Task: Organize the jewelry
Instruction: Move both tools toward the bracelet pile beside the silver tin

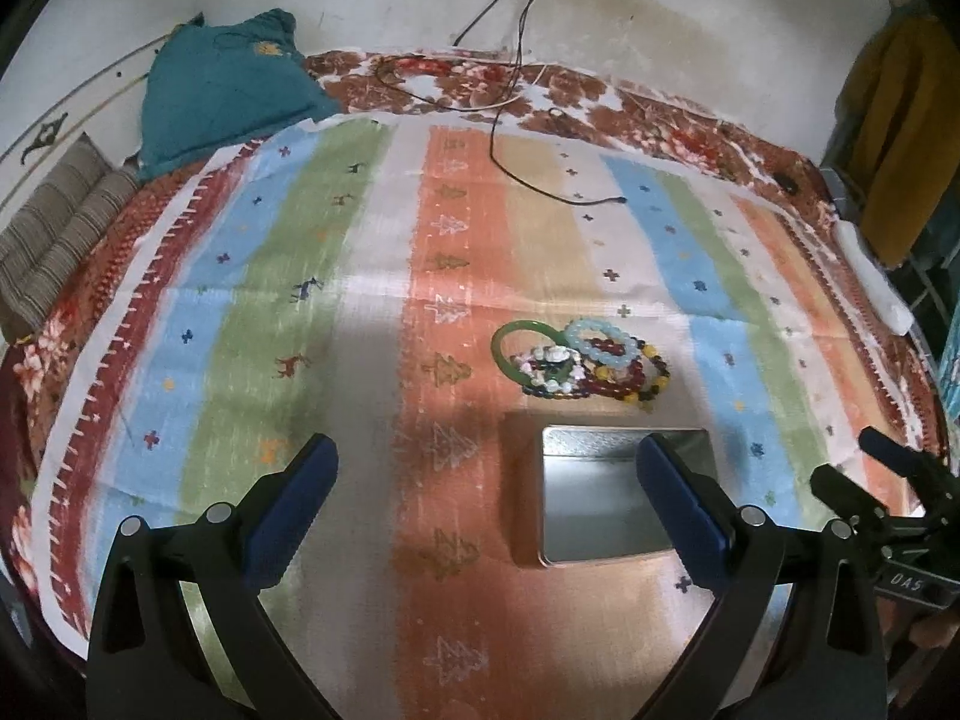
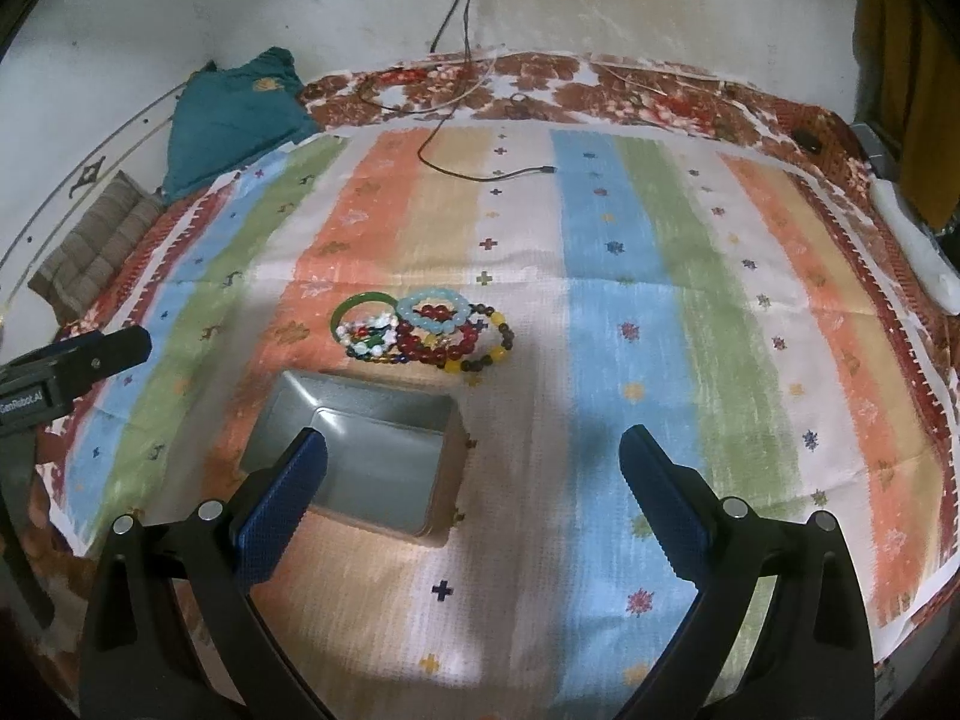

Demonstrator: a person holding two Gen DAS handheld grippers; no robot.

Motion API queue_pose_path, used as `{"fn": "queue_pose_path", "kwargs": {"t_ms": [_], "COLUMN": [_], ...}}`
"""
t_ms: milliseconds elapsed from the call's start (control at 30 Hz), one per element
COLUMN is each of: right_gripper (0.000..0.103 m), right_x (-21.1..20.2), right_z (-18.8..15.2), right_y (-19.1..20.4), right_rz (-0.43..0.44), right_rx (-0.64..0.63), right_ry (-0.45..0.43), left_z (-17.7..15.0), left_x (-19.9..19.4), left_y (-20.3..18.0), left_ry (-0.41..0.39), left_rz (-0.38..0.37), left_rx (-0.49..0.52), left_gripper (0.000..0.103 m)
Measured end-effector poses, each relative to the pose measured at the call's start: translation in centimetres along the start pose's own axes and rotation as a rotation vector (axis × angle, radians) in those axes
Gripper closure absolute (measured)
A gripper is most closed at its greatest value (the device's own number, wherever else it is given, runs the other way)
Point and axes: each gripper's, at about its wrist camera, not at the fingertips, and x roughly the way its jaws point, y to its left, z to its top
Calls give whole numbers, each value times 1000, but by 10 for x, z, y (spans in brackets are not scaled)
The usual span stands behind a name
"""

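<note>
A pile of bracelets [image 1: 585,363] lies on the striped cloth: a green bangle [image 1: 515,341], a pale blue bead bracelet [image 1: 603,341], red, yellow and mixed bead strands. The pile also shows in the right wrist view [image 2: 429,333]. Just in front of it stands an open, empty metal tin [image 1: 606,501], also in the right wrist view [image 2: 360,456]. My left gripper [image 1: 486,504] is open and empty, above the cloth to the left of the tin. My right gripper [image 2: 474,495] is open and empty, to the right of the tin. The right gripper's tips show at the left view's right edge [image 1: 870,468].
The striped cloth [image 2: 660,300] covers a bed with a floral sheet [image 1: 600,96]. A black charging cable [image 1: 540,180] lies across the far part. A teal cloth [image 1: 222,90] and a striped cushion [image 1: 54,246] sit at the far left. A white object [image 1: 876,276] lies at the right edge.
</note>
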Motion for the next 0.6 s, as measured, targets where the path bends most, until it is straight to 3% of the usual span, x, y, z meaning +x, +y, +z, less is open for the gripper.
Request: {"fn": "queue_pose_path", "kwargs": {"t_ms": [233, 600], "right_gripper": [4, 4], "right_x": [18, 46], "right_z": [13, 34], "right_y": [-2, 0], "right_rz": [-12, -2], "right_rx": [2, 13], "right_ry": [34, 62], "left_z": [17, 33], "left_x": [21, 51], "left_y": [-2, -6], "left_ry": [26, 69], "left_rz": [50, 64], "left_rx": [4, 14], "left_gripper": [5, 6]}}
